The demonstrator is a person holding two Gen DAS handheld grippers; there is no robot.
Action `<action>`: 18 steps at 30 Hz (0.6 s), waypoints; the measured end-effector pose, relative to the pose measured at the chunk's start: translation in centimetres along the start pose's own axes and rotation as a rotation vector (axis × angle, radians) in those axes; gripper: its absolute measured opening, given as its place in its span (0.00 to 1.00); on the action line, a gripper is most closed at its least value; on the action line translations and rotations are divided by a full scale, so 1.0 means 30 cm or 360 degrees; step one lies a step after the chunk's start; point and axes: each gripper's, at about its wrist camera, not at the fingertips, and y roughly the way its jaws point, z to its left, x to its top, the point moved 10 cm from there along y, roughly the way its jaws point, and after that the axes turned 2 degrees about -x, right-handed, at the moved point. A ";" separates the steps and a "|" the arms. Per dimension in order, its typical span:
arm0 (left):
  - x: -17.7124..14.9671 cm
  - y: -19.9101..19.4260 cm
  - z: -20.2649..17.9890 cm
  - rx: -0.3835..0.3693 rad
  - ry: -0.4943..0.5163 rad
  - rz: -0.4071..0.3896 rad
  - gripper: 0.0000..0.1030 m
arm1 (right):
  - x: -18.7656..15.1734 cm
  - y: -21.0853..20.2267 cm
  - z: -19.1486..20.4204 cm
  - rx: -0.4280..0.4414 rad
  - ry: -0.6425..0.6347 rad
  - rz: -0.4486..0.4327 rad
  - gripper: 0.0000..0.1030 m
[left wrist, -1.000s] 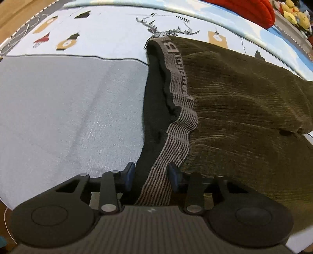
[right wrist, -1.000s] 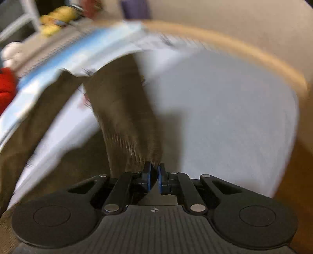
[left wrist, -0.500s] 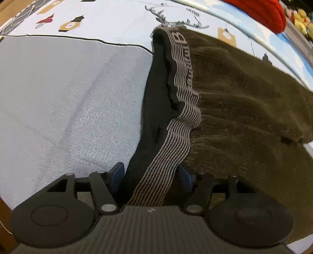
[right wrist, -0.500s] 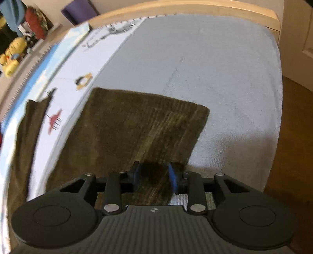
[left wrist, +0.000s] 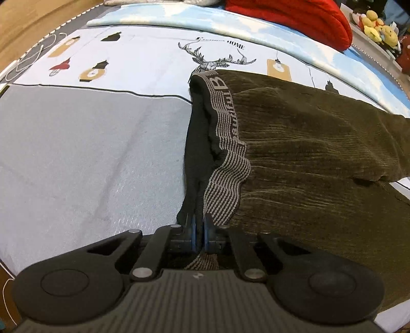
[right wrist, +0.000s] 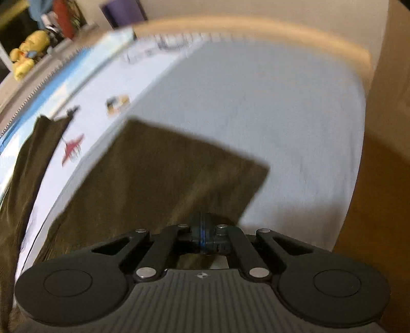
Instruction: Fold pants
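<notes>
Dark olive corduroy pants (left wrist: 315, 158) lie on a bed, their striped elastic waistband (left wrist: 225, 176) running toward me in the left wrist view. My left gripper (left wrist: 198, 230) is shut on the near end of the waistband. In the right wrist view, one pant leg (right wrist: 164, 174) lies flat with its cuff pointing to the far right, and the other leg (right wrist: 33, 156) lies at the left. My right gripper (right wrist: 201, 225) is shut on the near edge of the leg by the cuff.
The bed has a grey sheet (left wrist: 84, 158) and a printed white-and-blue cover (left wrist: 153, 56). A red cushion (left wrist: 289, 18) and yellow plush toys (left wrist: 379, 28) sit at the back. A wooden bed rail (right wrist: 256, 28) curves round the far edge; wooden floor (right wrist: 384, 205) lies at right.
Both grippers have closed: the left on the waistband, the right on the pant leg's edge. The right view has shifted slightly and is blurred by motion.
</notes>
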 end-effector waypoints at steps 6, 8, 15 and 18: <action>-0.009 0.012 0.021 -0.0048 -0.0176 0.0075 0.24 | 0.014 0.013 -0.041 -0.0033 0.0092 -0.0024 0.38; -0.016 0.025 0.019 -0.0091 -0.0221 0.0105 0.37 | 0.003 0.038 -0.042 -0.0035 0.0109 0.0014 0.38; -0.040 0.078 -0.035 0.0006 -0.0003 0.0157 0.54 | -0.010 0.054 -0.007 -0.0087 -0.0011 0.0007 0.10; -0.041 0.084 -0.036 0.0041 0.0049 0.0146 0.43 | 0.010 0.021 -0.020 -0.0084 0.0017 -0.0053 0.02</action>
